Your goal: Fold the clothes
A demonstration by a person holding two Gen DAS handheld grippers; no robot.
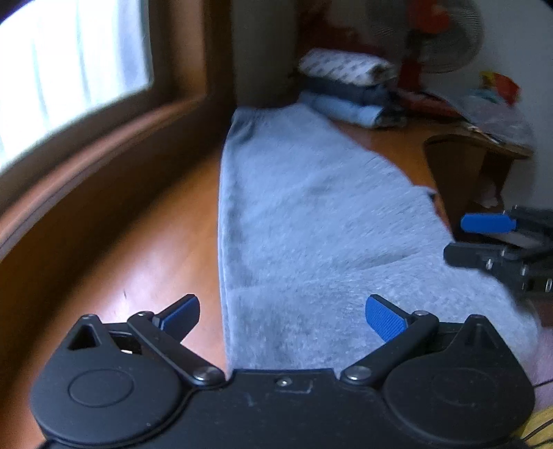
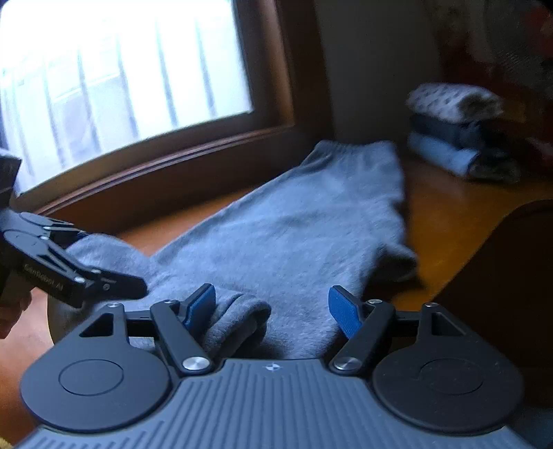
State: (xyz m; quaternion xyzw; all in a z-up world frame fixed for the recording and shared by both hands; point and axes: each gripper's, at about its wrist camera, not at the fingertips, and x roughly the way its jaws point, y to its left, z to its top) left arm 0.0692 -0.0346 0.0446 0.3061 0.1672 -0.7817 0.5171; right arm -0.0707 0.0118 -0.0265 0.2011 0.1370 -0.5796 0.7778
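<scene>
A grey fleecy garment point(image 1: 311, 214) lies stretched out on a wooden surface point(image 1: 138, 248), its ribbed band point(image 2: 331, 150) at the far end by the wall. My left gripper point(image 1: 281, 312) hovers open over the garment's near left edge, with nothing pinched between its blue pads. My right gripper point(image 2: 271, 307) is open too; a folded cuff of the grey garment point(image 2: 238, 317) lies loose beside its left pad, and neither pad presses on it. Each gripper shows in the other's view: the right gripper point(image 1: 456, 238) at the right edge, the left gripper point(image 2: 114, 262) at the left.
A stack of folded clothes point(image 1: 345, 89) sits at the far end of the surface, also in the right wrist view point(image 2: 456, 134). A window point(image 2: 121, 76) with a wooden sill runs along the left. A fan point(image 1: 432, 31) and a dark piece of furniture point(image 1: 456, 172) stand on the right.
</scene>
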